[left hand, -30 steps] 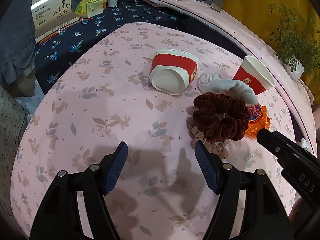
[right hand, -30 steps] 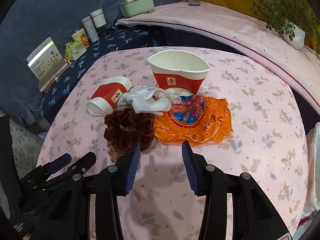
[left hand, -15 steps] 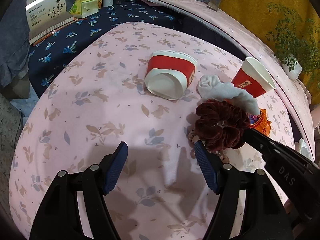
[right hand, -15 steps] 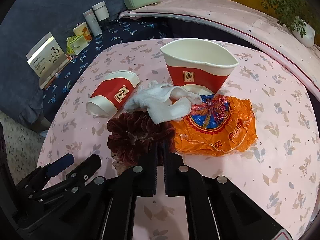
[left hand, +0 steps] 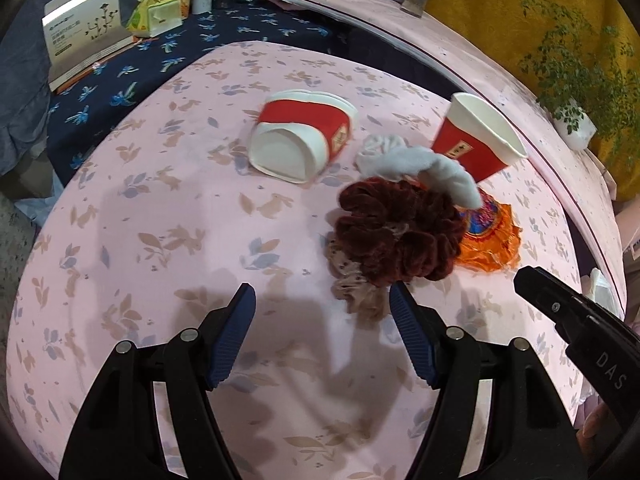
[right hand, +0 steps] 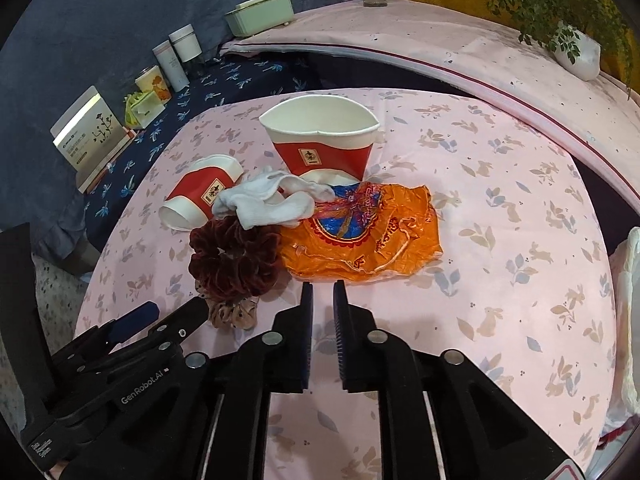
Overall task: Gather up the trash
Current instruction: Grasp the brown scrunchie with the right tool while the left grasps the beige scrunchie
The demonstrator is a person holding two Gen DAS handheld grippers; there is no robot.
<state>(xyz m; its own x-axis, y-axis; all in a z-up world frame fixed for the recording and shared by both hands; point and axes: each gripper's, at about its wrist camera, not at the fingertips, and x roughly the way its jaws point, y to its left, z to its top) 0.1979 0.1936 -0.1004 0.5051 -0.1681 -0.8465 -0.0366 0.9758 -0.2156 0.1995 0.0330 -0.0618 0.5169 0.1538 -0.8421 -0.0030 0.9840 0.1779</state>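
Note:
On the pink rabbit-print cloth lie an orange snack wrapper, an upright red-and-white paper cup, a second paper cup on its side, a white sock, a maroon scrunchie and a beige scrunchie. My right gripper is nearly shut and empty, just short of the wrapper's near edge. My left gripper is open and empty, just before the scrunchies.
Behind the cloth, a navy floral surface holds a card box, canisters, a small green packet and a green box. A potted plant stands at the back right. A white item lies at the right edge.
My right gripper closed from open to nearly shut, then drew back a little from the scrunchie and wrapper with its fingers parting slightly. My left gripper stayed open and shifted only slightly.

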